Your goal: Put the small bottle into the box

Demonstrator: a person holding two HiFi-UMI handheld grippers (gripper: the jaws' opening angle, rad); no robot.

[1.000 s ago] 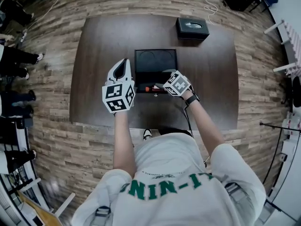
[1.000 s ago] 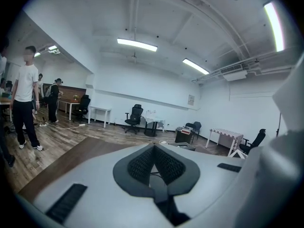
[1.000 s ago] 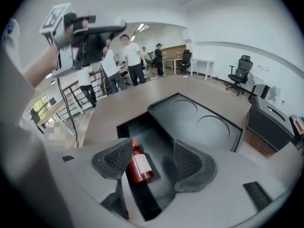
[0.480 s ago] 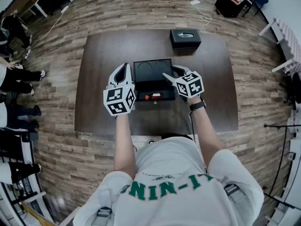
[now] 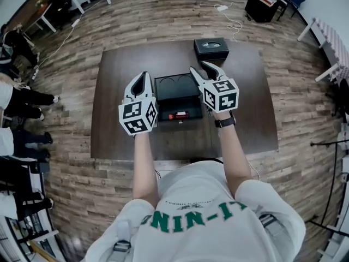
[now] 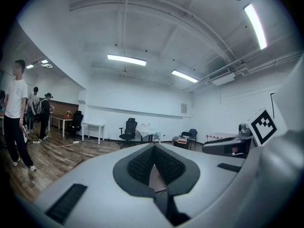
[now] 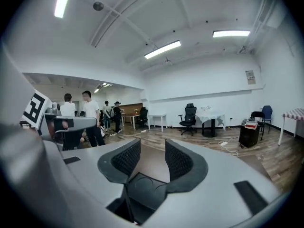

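Dark table: small bottle in box, black case behind; left gripper jaws clenched, right gripper's closing empty.

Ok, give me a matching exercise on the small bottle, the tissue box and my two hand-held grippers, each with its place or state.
Things: 1 small bottle; 2 black tissue box; 3 left hand-held gripper; 4 right hand-held gripper.
Places or states: A at the table's far edge; B jaws apart, right of the open box; C lying at the open box's near end; D jaws together, left of the open box.
Pairs: 1-C, 2-A, 3-D, 4-B. The right hand-held gripper's jaws are closing with nothing between them.
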